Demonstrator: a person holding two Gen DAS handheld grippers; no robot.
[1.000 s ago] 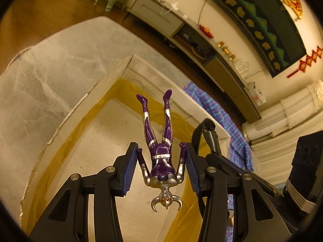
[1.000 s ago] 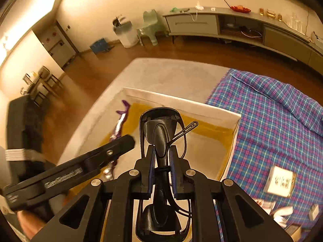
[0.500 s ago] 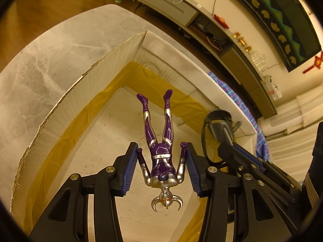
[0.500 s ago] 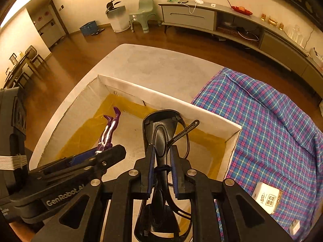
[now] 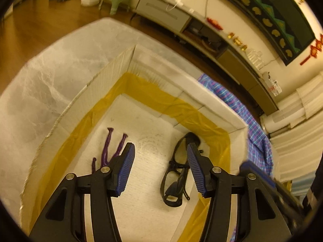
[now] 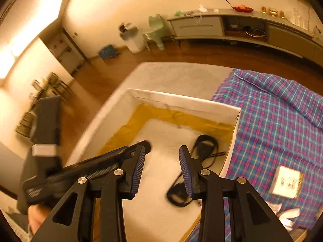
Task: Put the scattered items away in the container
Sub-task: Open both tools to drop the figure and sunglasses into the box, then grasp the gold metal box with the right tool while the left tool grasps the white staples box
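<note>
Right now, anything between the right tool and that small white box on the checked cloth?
Nothing visible. The right tool is open and empty over the cardboard box, above the glasses. The small white box lies on the checked cloth, just past the cardboard wall, with open cloth around it.

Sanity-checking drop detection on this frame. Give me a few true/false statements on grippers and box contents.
1. The left gripper is open and holds nothing. True.
2. The purple figure lies on the floor of the box. True.
3. The right gripper is shut on the black glasses. False: it is open; the glasses lie in the box.
4. The glasses lie on the plaid cloth. False: they are inside the box.
5. A small white packet lies on the plaid cloth. True.
</note>
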